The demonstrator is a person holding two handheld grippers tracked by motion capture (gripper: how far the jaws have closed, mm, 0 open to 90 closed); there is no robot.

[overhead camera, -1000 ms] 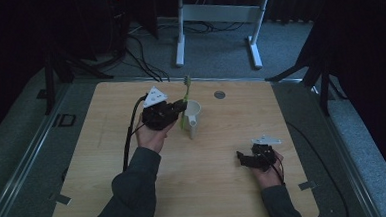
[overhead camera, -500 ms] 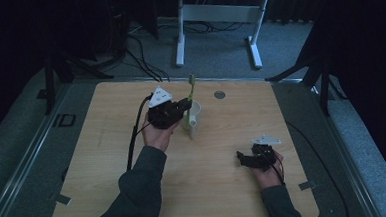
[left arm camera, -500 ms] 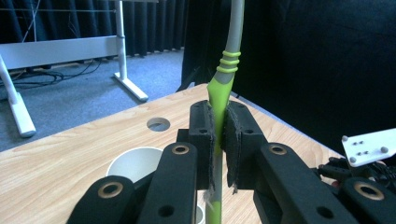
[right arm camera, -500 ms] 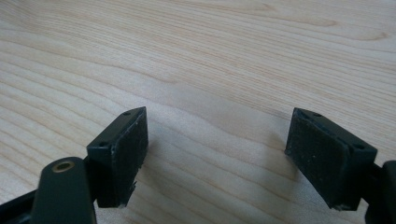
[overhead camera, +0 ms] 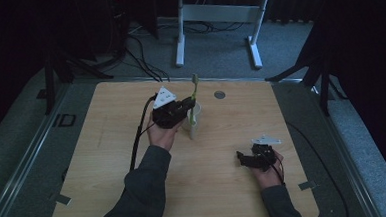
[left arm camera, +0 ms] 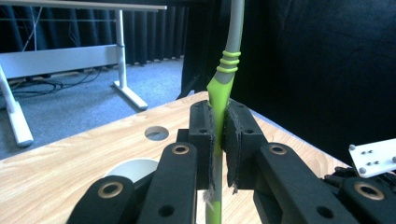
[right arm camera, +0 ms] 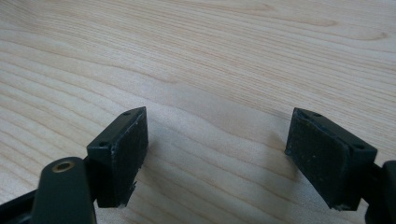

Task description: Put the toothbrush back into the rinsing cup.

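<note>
Left hand-held gripper pinches the green toothbrush upright over the white cup; right hand-held gripper gapes empty.

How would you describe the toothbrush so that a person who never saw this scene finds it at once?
Look at the wooden table, near the middle of its far half, where a white cup stands. The toothbrush rises from it, clamped in the left gripper. It is the one thin, upright, bright green thing there.

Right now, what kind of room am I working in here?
Probably a lab or recording studio, not a home. The wooden table stands on grey carpet, black curtains ring it, and loose cables run by a white desk frame.
</note>
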